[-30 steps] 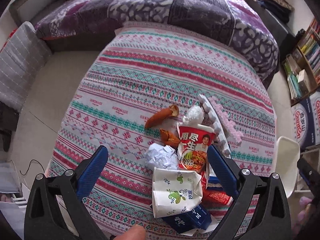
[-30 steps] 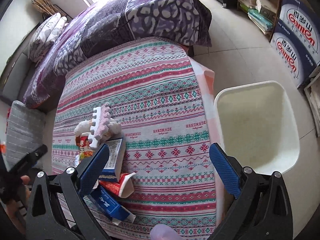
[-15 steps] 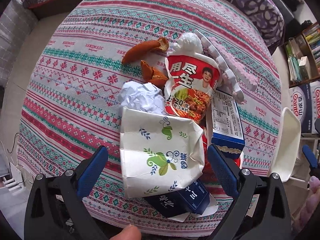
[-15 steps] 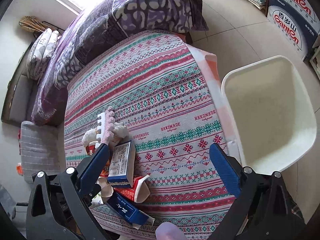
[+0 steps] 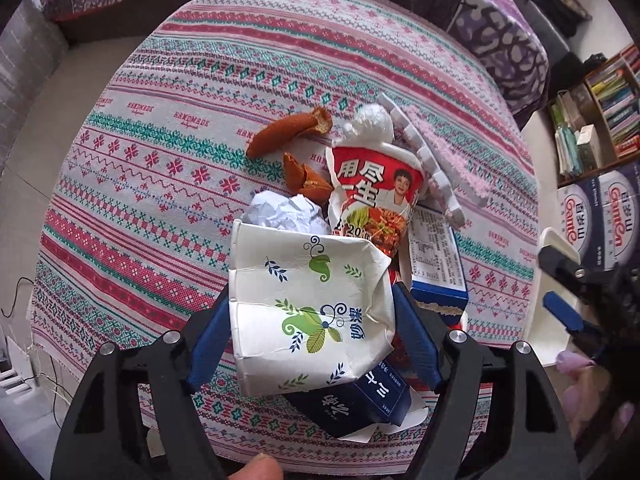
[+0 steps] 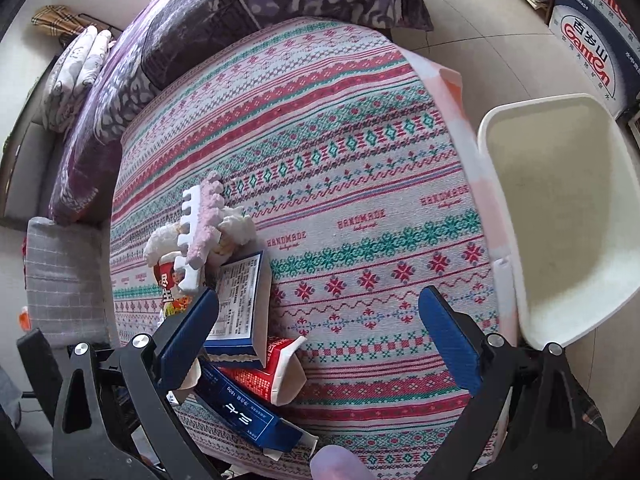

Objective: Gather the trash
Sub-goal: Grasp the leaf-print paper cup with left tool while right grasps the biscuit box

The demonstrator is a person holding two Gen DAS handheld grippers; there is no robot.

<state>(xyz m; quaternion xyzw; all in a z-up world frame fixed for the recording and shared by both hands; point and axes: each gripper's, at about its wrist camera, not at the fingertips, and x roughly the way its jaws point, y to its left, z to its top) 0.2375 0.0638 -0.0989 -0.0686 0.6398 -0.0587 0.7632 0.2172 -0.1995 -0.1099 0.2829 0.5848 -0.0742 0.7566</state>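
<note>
Paper cup (image 5: 308,304) flattened, rim leftward

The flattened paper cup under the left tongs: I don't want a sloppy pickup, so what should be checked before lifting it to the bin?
1. Flattened paper cup between the left tongs, whose jaws have just been closing: ok.
2. Pads pressing both its edges: cannot tell.
3. Cup free of the pile: not ok, it overlaps the dark blue box.
4. White bin empty, beside the table: ok.
5. Right tongs open, holding nothing: ok.
</note>
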